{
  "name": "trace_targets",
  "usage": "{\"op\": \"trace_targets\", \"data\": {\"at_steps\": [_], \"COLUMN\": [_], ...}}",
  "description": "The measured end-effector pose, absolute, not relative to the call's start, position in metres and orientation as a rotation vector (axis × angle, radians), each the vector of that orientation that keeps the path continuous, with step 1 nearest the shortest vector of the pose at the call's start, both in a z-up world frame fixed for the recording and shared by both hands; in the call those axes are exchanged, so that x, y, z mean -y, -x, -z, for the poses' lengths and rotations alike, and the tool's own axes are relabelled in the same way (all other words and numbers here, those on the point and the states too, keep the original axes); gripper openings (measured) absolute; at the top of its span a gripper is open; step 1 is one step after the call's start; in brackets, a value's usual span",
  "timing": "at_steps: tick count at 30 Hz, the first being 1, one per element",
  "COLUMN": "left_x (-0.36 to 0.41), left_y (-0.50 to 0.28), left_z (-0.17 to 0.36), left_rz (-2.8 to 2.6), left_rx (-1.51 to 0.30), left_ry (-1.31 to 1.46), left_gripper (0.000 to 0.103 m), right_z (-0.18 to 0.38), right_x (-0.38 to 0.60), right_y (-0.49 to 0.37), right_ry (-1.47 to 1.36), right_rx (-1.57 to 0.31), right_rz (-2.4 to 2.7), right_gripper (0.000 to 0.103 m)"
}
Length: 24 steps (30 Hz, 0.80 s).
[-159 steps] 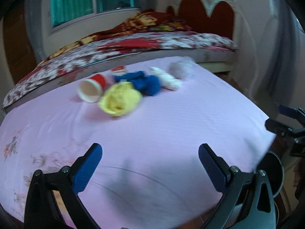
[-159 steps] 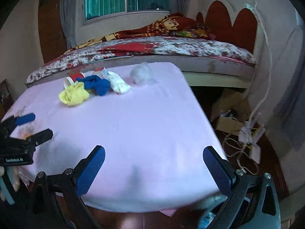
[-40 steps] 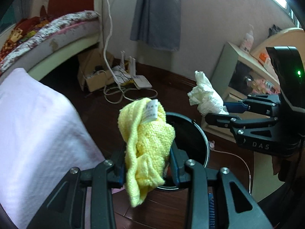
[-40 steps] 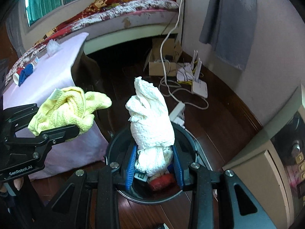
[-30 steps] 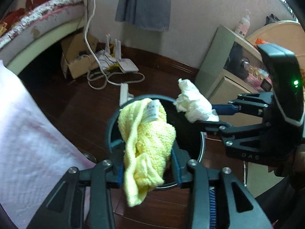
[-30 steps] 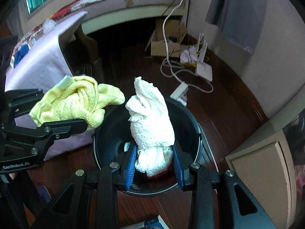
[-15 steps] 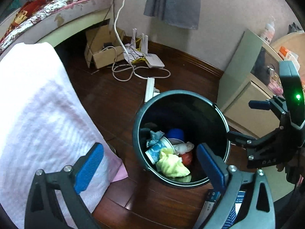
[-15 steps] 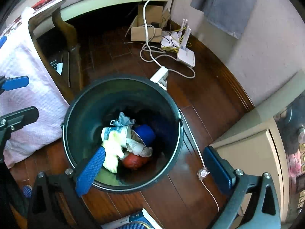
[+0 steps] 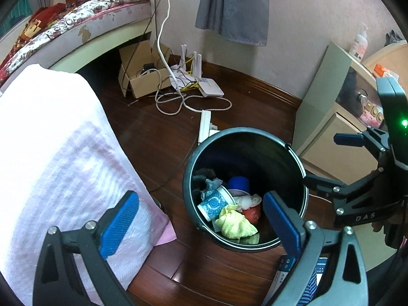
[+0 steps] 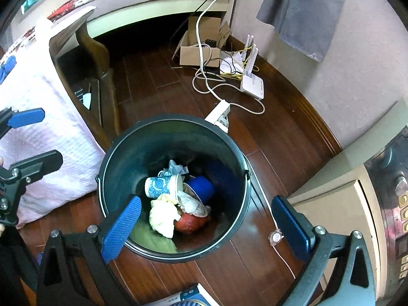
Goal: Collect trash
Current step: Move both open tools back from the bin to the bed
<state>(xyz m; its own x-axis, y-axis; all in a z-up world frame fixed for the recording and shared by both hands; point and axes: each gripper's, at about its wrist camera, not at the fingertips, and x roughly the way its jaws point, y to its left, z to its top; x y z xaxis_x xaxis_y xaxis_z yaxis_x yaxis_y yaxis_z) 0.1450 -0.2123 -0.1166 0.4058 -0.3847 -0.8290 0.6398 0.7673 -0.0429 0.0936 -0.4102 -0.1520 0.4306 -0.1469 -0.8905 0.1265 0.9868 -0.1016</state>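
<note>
A dark round trash bin (image 9: 295, 158) stands on the wooden floor; it also shows in the right wrist view (image 10: 239, 158). Inside lie a yellow cloth (image 9: 236, 225), a patterned paper cup (image 9: 213, 204), a blue cup (image 9: 238, 183), a white crumpled tissue (image 10: 192, 204) and a red item (image 10: 190, 223). My left gripper (image 9: 201, 220) is open and empty, above the bin's left side. My right gripper (image 10: 206, 225) is open and empty, over the bin's near rim. The right gripper also shows at the right of the left wrist view (image 9: 329, 162).
The table with a pink cloth (image 9: 51, 153) is left of the bin. A cardboard box (image 9: 142, 76), cables, a white router (image 9: 210, 89) and a power strip (image 10: 219, 114) lie on the floor behind. A beige cabinet (image 9: 329, 132) stands to the right. A booklet (image 9: 285, 267) lies near the bin.
Both grippers opened over the bin: the yellow cloth and white tissue dropped in. Since then the left view has drawn back a little.
</note>
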Motion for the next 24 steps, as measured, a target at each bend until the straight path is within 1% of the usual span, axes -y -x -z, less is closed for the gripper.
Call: {"op": "trace_targets", "data": {"at_steps": [8, 10, 14, 24], "left_x": [0.205, 0.202, 0.194, 0.164], "left_y": [-0.141, -0.14, -0.138, -0.136], "left_z": [0.104, 0.1, 0.09, 0.052], "left_rz": [0.636, 0.626, 0.612, 0.543], "left_rx": [-0.928, -0.917, -0.898, -0.822], "left_ry": [-0.304, -0.299, -0.293, -0.258], "left_gripper": [0.099, 0.101, 0.102, 0.102], "right_z": [0.14, 0.135, 0.126, 0.09], "right_x": [0.407, 0.404, 0.399, 0.381], "right_y": [-0.091, -0.091, -0.092, -0.094], "right_ry": [0.024, 0.031, 0.035, 0.038], "right_rx": [-1.086, -1.074, -1.054, -0.976], "right_rz": [0.165, 0.162, 0.152, 0.115], "right_gripper": [0.103, 0.103, 0.103, 0.103]}}
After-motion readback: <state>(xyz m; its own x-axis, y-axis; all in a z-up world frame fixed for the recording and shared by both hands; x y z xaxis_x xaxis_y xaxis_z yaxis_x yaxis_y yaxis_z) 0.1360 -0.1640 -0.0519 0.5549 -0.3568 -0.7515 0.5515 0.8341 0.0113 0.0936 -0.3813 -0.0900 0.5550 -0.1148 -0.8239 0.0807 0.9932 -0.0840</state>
